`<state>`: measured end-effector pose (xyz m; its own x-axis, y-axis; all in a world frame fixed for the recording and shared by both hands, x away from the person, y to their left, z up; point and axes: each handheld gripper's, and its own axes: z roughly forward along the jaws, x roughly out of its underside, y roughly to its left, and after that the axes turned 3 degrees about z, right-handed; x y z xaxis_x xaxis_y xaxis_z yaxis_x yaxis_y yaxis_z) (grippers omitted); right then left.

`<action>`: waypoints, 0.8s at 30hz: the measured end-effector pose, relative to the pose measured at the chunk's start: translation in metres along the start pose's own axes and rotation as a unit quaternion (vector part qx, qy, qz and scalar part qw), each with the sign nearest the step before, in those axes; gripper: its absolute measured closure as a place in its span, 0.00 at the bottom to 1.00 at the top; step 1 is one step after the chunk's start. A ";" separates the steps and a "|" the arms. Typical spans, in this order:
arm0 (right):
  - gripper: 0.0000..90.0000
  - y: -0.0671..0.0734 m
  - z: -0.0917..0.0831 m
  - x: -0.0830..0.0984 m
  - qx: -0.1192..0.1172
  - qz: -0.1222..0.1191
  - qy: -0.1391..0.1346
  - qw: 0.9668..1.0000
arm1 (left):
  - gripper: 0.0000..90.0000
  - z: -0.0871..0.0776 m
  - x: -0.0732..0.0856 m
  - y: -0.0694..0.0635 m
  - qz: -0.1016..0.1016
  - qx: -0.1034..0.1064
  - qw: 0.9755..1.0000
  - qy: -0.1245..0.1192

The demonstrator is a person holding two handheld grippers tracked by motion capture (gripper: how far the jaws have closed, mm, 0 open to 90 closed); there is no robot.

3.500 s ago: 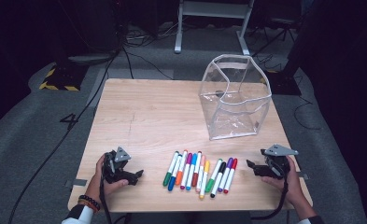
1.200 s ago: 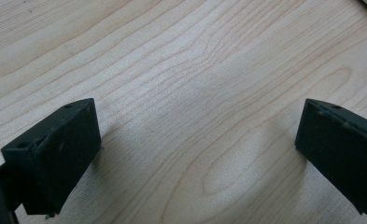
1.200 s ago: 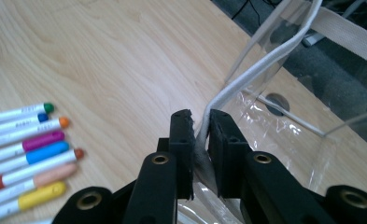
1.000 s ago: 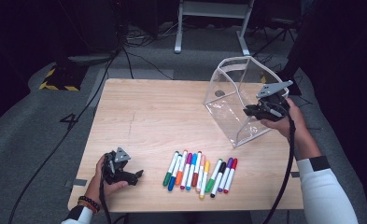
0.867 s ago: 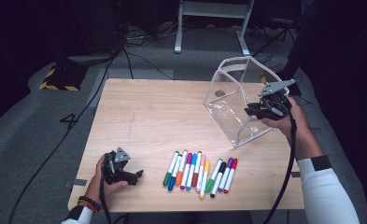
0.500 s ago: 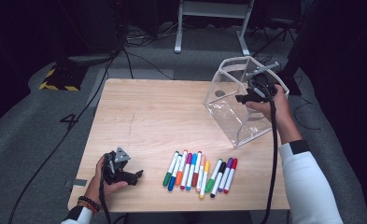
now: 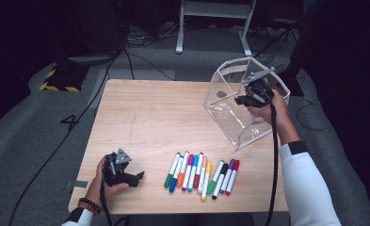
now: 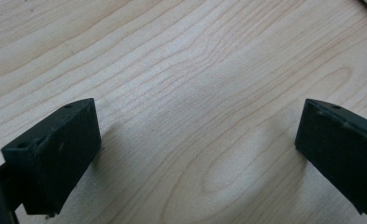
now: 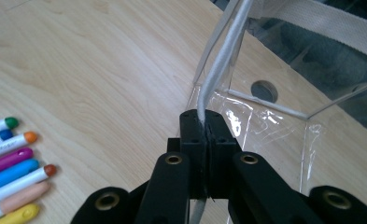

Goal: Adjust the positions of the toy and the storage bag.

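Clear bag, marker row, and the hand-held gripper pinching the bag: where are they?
clear bag (image 7: 229, 117), high view, its front wall
markers (image 7: 199, 172), high view, middle of the row
right hand-held gripper (image 9: 204, 123), right gripper view, its closed tips

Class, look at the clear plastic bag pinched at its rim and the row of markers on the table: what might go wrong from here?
1. The right gripper is shut on just the thin rim of the clear plastic bag; it may slip out.
2. The bag is tilted, resting on one edge, so it could tip over if released.
3. Dragged toward the row of coloured markers, the bag may scatter them off the wooden table.
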<state>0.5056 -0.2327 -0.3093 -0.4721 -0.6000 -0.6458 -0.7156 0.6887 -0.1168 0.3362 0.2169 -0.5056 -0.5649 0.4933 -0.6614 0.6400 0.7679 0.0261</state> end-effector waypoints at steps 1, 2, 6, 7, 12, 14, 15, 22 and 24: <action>0.98 0.005 -0.002 0.003 -0.021 -0.021 -0.008 1.000 | 0.01 0.000 0.000 0.000 -0.002 0.001 1.000 0.000; 0.98 0.005 -0.002 0.003 -0.021 -0.021 -0.008 1.000 | 0.01 0.000 0.000 0.000 -0.002 0.001 1.000 0.000; 0.98 0.023 -0.010 0.008 -0.055 -0.077 -0.014 0.995 | 0.01 0.000 0.000 -0.001 -0.004 0.000 1.000 -0.001; 0.98 0.027 -0.011 0.009 -0.060 -0.091 -0.016 0.994 | 0.01 0.000 0.000 0.000 -0.002 0.000 1.000 -0.002; 0.98 0.038 -0.016 0.010 -0.072 -0.128 -0.025 0.989 | 0.01 0.000 0.000 0.000 -0.002 -0.001 1.000 -0.001; 0.98 0.040 -0.017 0.010 -0.070 -0.132 -0.025 0.988 | 0.01 0.000 0.000 0.000 -0.003 -0.001 1.000 -0.001; 0.98 0.041 -0.019 0.012 -0.060 -0.136 -0.021 0.989 | 0.01 0.000 0.000 0.000 -0.003 -0.001 1.000 -0.001; 0.93 0.040 -0.025 0.023 -0.046 -0.120 -0.025 0.991 | 0.01 0.000 0.000 0.000 -0.005 0.001 1.000 -0.001; 0.83 0.037 -0.026 0.022 -0.025 -0.109 -0.036 0.993 | 0.01 0.000 0.000 0.000 -0.004 0.000 1.000 -0.001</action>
<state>0.4549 -0.2310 -0.3081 -0.2660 -0.7014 -0.6613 -0.8222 0.5232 -0.2241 0.3358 0.2166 -0.5058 -0.5697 0.4862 -0.6626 0.6353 0.7720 0.0202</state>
